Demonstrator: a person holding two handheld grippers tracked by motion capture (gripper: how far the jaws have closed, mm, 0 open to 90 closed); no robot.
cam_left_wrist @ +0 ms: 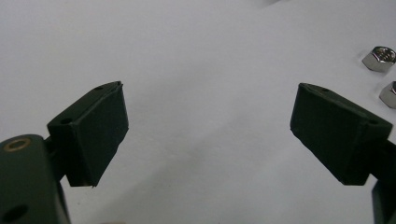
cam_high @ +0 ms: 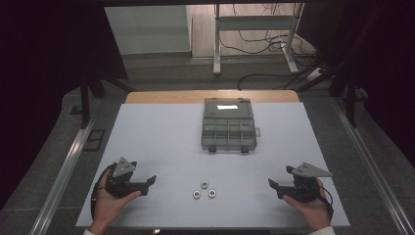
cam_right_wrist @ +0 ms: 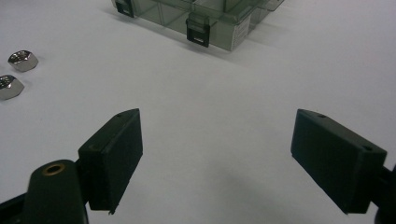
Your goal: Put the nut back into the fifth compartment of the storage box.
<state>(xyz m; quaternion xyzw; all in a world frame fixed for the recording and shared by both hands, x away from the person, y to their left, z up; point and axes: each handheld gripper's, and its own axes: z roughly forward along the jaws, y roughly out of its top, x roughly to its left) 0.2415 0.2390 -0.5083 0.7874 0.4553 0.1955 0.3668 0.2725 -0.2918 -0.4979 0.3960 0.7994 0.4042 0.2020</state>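
Nuts [cam_high: 204, 189] cluster lower centre, ready for picking; left gripper [cam_high: 150, 181] and right gripper [cam_high: 272, 184] flank them, jaws wide (nothing held); compartment box [cam_high: 228, 124] waits above.

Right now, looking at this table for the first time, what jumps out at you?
Three shiny metal nuts sit in a small cluster near the front of the white table. Behind them, mid-table, lies a clear compartment box, lid shut. The left gripper and right gripper flank the nuts, both open and holding nothing.
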